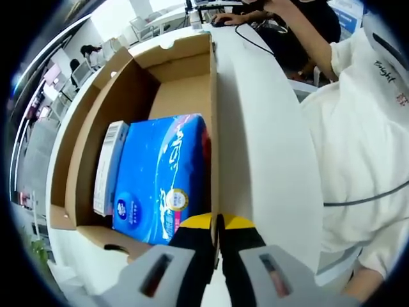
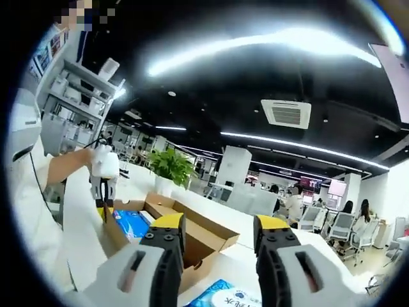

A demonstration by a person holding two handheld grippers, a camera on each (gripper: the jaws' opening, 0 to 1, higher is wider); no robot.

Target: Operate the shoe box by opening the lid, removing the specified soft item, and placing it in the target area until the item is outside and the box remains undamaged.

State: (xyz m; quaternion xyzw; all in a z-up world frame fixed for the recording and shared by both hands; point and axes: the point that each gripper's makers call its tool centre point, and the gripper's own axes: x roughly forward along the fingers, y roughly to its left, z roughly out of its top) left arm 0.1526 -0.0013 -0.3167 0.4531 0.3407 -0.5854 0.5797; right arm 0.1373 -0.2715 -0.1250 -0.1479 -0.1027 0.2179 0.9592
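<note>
Looking along the left hand-held gripper (image 1: 217,225), the open shoe box (image 1: 144,83) is seen lying on the white table (image 1: 268,147), its brown cardboard interior exposed and a flap folded outward on the view's left side. Inside the box, a blue soft pack (image 1: 163,176) with white lettering and a round gold seal is shown lying flat, and a narrow white carton (image 1: 108,166) bearing a barcode is set against the pack's left edge. The yellow-tipped jaws of the left hand-held gripper are shown drawn together, apparently pinching the box's right wall at its near end, just beside the blue pack; no gap between them can be made out. A person in a white garment (image 1: 358,141) is seen to the right of the table, with a thin cable running across the cloth. In the right gripper view, the right hand-held gripper (image 2: 214,230) is held with its jaws wide apart and nothing between them. Beyond it, the same box (image 2: 192,230) is seen on the table (image 2: 211,262), with the blue pack (image 2: 131,224) visible inside and the left hand-held gripper (image 2: 104,192) lowered at the box's edge. A second blue pack (image 2: 223,297) lies on the table near the bottom of that view. A potted green plant (image 2: 169,166) stands behind the box.
</note>
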